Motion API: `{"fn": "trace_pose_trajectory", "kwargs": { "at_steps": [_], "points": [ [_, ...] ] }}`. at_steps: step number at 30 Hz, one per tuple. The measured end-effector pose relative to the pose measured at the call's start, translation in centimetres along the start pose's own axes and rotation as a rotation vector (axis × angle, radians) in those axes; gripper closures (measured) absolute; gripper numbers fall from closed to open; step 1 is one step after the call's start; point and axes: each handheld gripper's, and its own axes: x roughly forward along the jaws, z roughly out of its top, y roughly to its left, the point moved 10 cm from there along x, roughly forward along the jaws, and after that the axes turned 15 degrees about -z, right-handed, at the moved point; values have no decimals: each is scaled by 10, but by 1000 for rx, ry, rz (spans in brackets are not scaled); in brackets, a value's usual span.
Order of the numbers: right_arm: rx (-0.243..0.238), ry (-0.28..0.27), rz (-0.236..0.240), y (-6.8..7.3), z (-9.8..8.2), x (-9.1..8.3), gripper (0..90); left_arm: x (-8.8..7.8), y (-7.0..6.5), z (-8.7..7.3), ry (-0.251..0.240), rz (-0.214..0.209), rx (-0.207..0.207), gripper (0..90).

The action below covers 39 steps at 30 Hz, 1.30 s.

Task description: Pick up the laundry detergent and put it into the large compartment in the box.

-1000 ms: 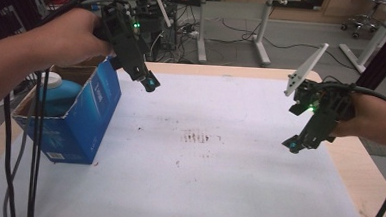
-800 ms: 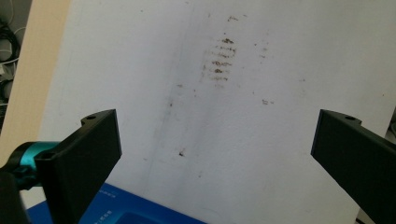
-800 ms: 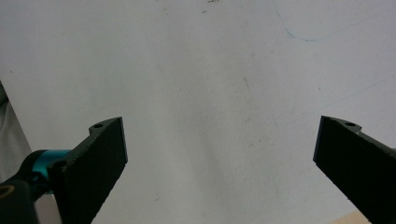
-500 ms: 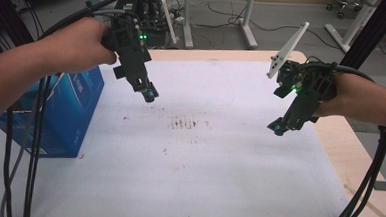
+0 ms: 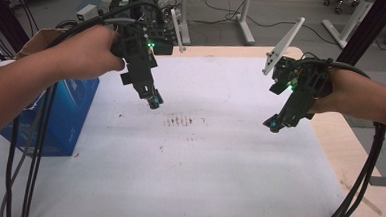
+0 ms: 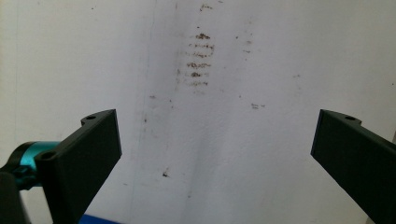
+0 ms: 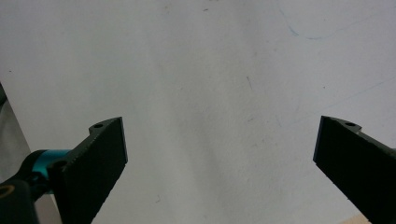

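Left tool (image 5: 154, 102): being held above the white worktop (image 5: 218, 160), jaws spread wide, nothing being gripped; brown marks (image 6: 198, 60) being shown ahead of it in the left gripper view. Right tool (image 5: 275, 125): being held over the worktop's right part, jaws likewise wide apart and empty; bare white surface being shown between them. Blue box (image 5: 60, 116): being kept at the worktop's left edge, beside the left forearm; no task thing is being given.
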Motion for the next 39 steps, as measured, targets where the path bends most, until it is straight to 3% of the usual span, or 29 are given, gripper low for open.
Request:
{"fn": "trace_pose_trajectory", "kwargs": {
  "at_steps": [14,39],
  "points": [
    [12,-5,-10,1,-1,-3,19,3,-4,3,-31,-20,13,17],
    [1,-9,-11,8,0,-5,19,11,-5,0,-41,-46,4,17]
  ]
}}
